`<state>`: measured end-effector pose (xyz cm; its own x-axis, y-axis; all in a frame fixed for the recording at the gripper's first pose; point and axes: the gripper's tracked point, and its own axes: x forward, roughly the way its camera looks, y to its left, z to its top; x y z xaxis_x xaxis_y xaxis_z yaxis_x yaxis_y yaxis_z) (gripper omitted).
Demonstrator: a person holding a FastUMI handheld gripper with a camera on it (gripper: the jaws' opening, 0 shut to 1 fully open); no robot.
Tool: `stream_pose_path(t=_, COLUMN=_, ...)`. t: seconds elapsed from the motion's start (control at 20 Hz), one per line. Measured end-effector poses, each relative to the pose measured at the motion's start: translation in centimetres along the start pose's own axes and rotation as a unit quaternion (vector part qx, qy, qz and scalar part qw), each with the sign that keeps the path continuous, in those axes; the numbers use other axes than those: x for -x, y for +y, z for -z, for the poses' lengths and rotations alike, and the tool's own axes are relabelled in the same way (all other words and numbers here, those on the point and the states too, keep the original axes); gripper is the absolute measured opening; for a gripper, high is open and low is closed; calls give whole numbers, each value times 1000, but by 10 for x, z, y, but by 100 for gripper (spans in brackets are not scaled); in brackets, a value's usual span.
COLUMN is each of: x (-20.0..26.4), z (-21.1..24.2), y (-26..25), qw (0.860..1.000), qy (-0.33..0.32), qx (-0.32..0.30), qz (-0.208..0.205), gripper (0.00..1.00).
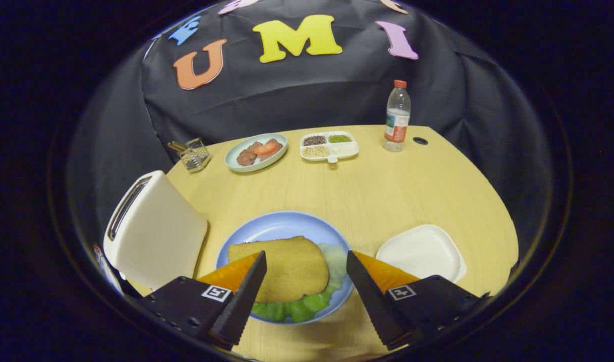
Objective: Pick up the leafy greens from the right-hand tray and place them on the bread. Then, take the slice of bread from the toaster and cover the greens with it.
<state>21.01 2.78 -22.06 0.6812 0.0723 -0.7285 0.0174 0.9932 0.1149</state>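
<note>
Leafy greens (307, 301): seen lying on the blue plate (282, 226), poking out from under the bread at its near and right edges.
Slice of bread (287, 266): laid flat over the greens, between the two fingers and slightly beyond their tips; whether a second slice lies beneath cannot be told.
Tongs (306, 260): held wide open above the plate, one finger to each side of the bread, nothing gripped and no contact with the bread made out.
Toaster (154, 231): stood to the left of the plate, just beside it; its slot is seen at an angle and no bread can be made out in it.
Right-hand tray (422, 251): a white tray near the plate on the right, with no greens on it.
Step in hand: judged to be the close of the task, the greens being covered already and the release apparently made.
Next move: a straight lift away is called for, with the fingers kept apart so the top slice is not dragged off the greens.
Surface: a pale wooden tabletop (387, 186), carrying at its far side a dish of meat and tomato (257, 152), a divided dish of grains (329, 146), a small wire holder (192, 153) and a water bottle (397, 116).
Room: a booth closed off by black cloth behind the tabletop.
</note>
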Motion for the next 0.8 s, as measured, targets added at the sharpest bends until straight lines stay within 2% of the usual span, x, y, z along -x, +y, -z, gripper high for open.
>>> stream_pose_path(t=0.2, x=39, z=-9, y=-9, qw=999, qy=-47, qx=-19, qz=16, gripper=97)
stream_pose_path(t=0.45, x=111, z=-25, y=-14, qw=991, qy=-130, qx=-29, qz=26, gripper=97)
stream_pose_path(t=0.65, x=179, z=-34, y=-21, qw=976, qy=-214, qx=-29, qz=38, gripper=96)
stream_pose_path(t=0.8, x=231, z=-33, y=-24, qw=958, qy=-283, qx=-23, qz=44, gripper=96)
